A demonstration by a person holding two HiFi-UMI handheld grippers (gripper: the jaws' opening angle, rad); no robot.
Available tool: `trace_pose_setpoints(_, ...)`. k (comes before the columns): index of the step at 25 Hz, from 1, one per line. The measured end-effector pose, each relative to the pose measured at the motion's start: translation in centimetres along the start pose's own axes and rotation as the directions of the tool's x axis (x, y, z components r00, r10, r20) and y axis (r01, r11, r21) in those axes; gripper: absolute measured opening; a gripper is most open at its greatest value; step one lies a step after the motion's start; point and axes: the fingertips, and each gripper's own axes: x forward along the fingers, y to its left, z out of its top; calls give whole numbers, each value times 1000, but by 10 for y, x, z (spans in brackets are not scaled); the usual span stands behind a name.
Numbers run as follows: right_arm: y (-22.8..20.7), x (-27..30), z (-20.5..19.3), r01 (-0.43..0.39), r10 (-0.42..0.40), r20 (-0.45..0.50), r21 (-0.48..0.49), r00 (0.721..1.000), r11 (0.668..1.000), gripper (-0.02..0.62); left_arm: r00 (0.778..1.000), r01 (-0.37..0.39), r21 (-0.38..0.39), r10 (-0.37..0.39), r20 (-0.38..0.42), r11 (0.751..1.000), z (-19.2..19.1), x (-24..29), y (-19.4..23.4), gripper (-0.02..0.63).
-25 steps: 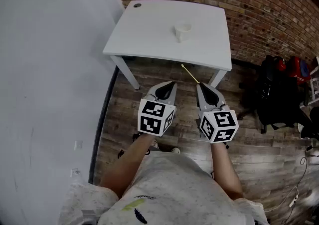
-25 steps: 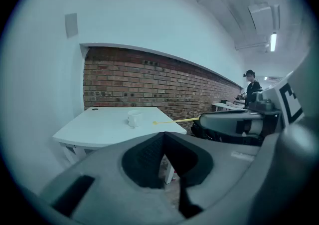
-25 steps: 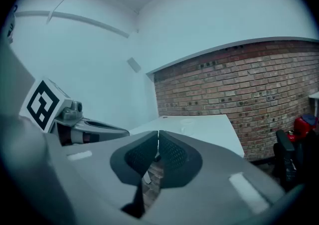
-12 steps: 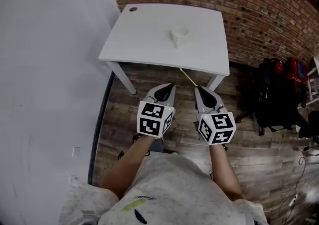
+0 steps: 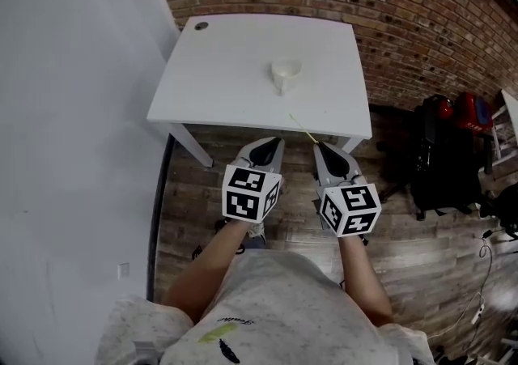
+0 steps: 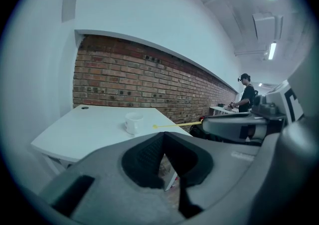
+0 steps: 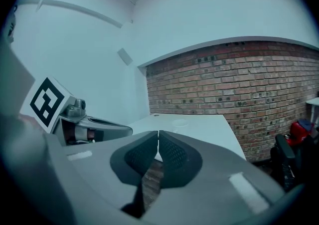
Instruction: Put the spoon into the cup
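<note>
here, right tongs [image 5: 324, 145] pinching spoon [image 6: 174, 125], cup [image 5: 284, 74] on table [image 5: 218, 72] (left tongs [image 5: 274, 142] together)

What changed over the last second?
The table and cup sit lower in the head view, so the person has closed in; the spoon tip now overlaps the table's near edge. Unchanged: right hand-held gripper shut on the spoon, left hand-held gripper shut and empty.

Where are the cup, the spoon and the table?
cup [image 5: 284, 74], head view, its white side.
spoon [image 6: 174, 124], left gripper view, middle of its yellow handle.
table [image 5: 218, 72], head view, bare white top.
</note>
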Motion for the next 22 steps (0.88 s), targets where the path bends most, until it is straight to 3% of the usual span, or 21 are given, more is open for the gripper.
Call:
trace_pose_setpoints(13,-2,97,30,76,-77,-33,-8,997,997,15,996,91,-15,-91,-8,996,35,53,84,1)
trace_pose_setpoints(22,2,146,37,95,-95,-53,0,994,996,15,994,110,-27,-110,-16,994,44,71,128,1)
